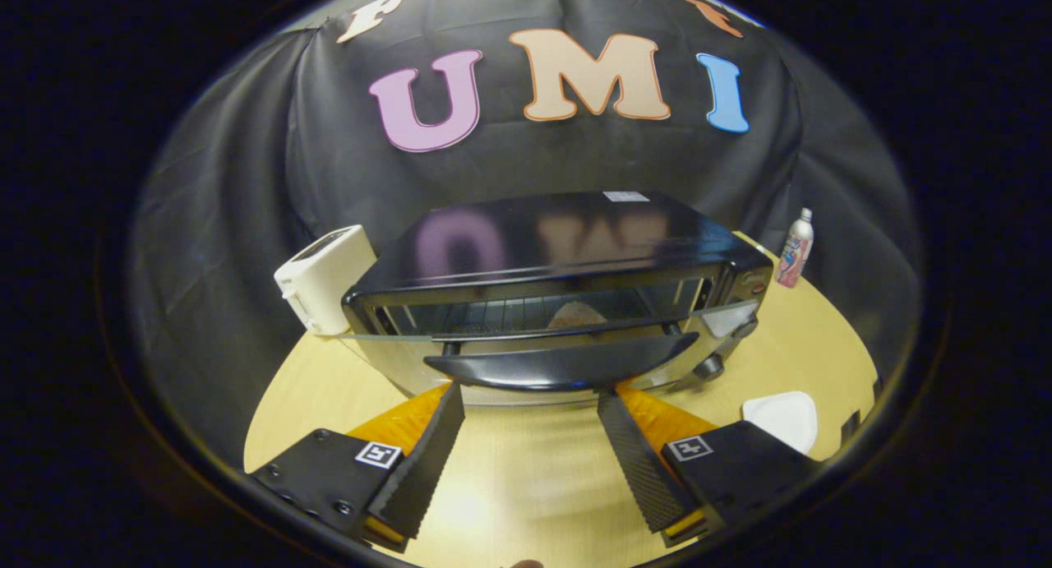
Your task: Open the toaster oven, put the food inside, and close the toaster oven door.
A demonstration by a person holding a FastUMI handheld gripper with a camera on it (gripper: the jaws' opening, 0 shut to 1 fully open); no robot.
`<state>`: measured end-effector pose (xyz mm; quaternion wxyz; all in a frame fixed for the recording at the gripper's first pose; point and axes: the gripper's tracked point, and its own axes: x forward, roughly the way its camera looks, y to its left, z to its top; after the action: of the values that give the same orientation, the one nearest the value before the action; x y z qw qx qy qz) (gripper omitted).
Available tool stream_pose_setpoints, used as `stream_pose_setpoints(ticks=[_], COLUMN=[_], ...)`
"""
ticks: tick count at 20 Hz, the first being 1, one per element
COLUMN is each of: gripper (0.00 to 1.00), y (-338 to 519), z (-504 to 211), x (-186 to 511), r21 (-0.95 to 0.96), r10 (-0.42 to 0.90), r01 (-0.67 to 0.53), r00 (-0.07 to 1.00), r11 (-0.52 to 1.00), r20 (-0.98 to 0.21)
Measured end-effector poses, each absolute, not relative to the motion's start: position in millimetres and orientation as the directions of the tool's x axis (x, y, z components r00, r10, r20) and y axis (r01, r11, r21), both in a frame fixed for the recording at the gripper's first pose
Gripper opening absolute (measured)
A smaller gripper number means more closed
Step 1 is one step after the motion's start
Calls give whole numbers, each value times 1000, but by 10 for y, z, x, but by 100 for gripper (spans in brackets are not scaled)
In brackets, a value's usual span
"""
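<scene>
Hand-held gripper [530, 404]: fingers spread apart, nothing between them, tips just under the dark curved door handle [567, 364] of the black and silver toaster oven [567, 247]. The oven sits just ahead of the fingers on the pale wooden surface [526, 469].

Glass door [534, 309] looks partly lowered, or nearly shut; can't tell which. Through the glass, a tan rounded item [575, 313] sits on the wire rack, likely the food. If so, loading is done and only closing the door is left.

Beyond the left finger: white pop-up toaster [325, 276]. Beyond the right finger: white spray bottle [795, 247]. Just beside the right finger: white flat plate-like piece [785, 416], looks bare.
</scene>
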<state>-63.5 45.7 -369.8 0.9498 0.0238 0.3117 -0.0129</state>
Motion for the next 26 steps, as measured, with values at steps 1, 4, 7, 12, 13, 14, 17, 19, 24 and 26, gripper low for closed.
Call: stream_pose_setpoints(ticks=[1,4,7,12,13,14,17,19,24,26], gripper=[100,100,100,100,100,100,100,100,100,100], y=[464,488,485,397,359,303,236,215,46,-38], z=[-3676,-3613,-3555,-3243,-3119,-2950,-2464,-2122,-1244,-1004], x=[-600,-506,-435,-539,-557,-572,-581,-555,-470,-412], r21=[43,60,68,72,70,64,58,63,51,49], r10=[-10,-5,-8,-7,-12,-21,-15,7,-15,-29], r01=[43,49,57,54,56,60,44,18,31,44], r00=[809,819,825,844,856,871,902,923,960,964], r11=[998,997,996,996,996,996,997,998,998,998], r20=[-587,-574,-565,-536,-516,-490,-432,-384,-279,-264])
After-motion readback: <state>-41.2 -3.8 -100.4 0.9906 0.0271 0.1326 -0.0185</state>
